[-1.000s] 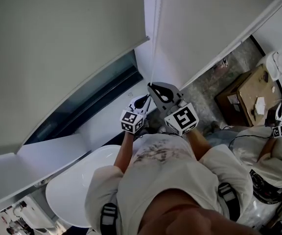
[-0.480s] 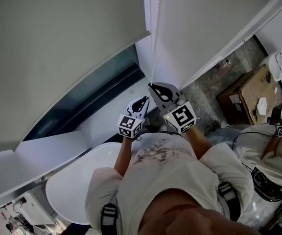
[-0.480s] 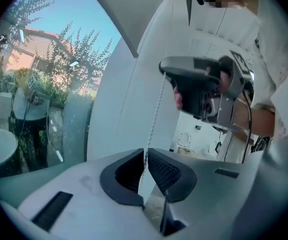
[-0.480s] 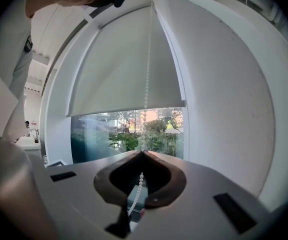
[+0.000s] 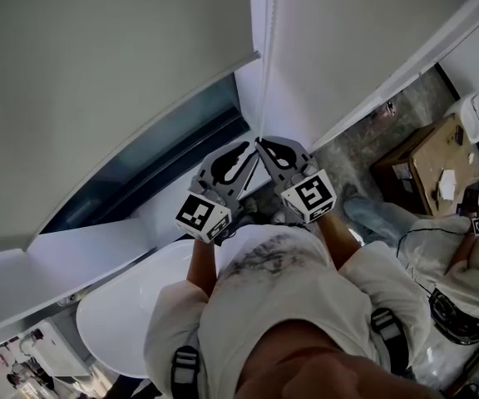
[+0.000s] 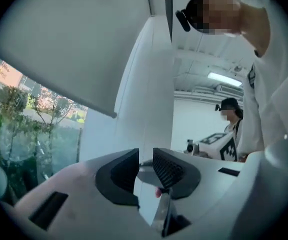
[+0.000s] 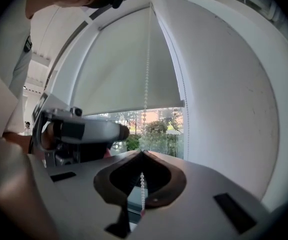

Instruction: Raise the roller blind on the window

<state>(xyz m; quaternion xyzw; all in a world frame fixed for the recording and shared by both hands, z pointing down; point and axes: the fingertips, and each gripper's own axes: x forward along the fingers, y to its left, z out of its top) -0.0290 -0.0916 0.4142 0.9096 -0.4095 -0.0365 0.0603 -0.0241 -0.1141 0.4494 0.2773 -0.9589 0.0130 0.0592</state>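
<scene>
The pale roller blind (image 5: 98, 81) hangs over most of the window, and its bottom bar (image 7: 134, 109) leaves a strip of glass bare. Its white bead chain (image 7: 146, 74) drops beside the window's right wall (image 5: 339, 48). My right gripper (image 7: 143, 153) is shut on the bead chain, which runs up from its closed tips. My left gripper (image 5: 244, 150) stands just left of the right one (image 5: 260, 144), at about the same height. The left jaws have just been opening and now stand apart (image 6: 145, 166), with no chain visible between them. The left gripper (image 7: 84, 131) also shows beside the chain.
Below the bare window glass (image 5: 165, 152) runs a white sill (image 5: 81, 260), with a white rounded table (image 5: 131, 314) under it. At the right are a cardboard box (image 5: 435, 160) and a second person (image 5: 464, 289) holding marker cubes. Trees show outside the glass (image 6: 29, 129).
My left gripper has risen from below the right gripper to level with it, and its jaws have opened. The right gripper has stayed in place, shut on the chain.
</scene>
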